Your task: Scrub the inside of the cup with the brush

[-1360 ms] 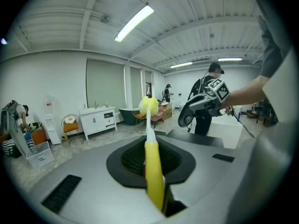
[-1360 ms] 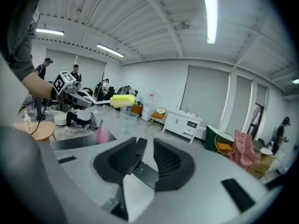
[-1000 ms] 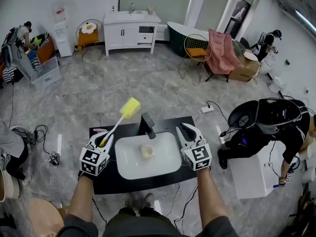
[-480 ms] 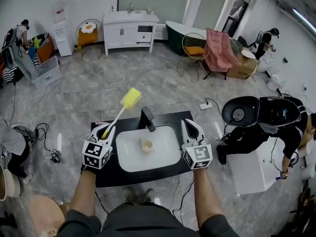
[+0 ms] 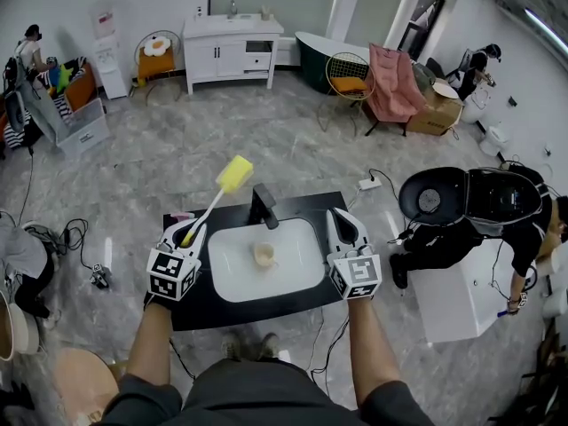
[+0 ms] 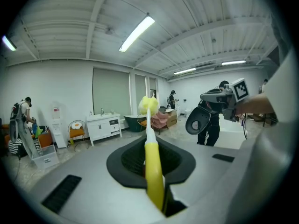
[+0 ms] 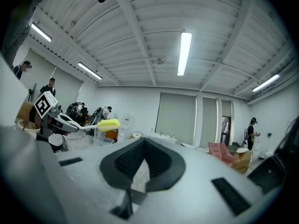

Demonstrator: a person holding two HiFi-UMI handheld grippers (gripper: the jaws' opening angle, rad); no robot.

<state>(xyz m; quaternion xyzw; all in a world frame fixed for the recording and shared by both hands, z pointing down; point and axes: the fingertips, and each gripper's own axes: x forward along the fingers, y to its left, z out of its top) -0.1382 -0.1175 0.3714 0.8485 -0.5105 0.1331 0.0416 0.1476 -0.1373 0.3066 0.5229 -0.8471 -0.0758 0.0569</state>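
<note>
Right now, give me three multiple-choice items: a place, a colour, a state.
1. Where is the cup?
A) on the floor
B) in the white sink
C) on a chair
2. What colour is the brush head?
A) yellow
B) blue
C) red
3. How do the jaws of the right gripper stand?
A) wide apart
B) shut on the cup
C) shut, empty
Answers:
1 B: it stands inside the sink.
2 A: the sponge tip is yellow.
3 C: the right gripper view shows them together, with nothing between.
</note>
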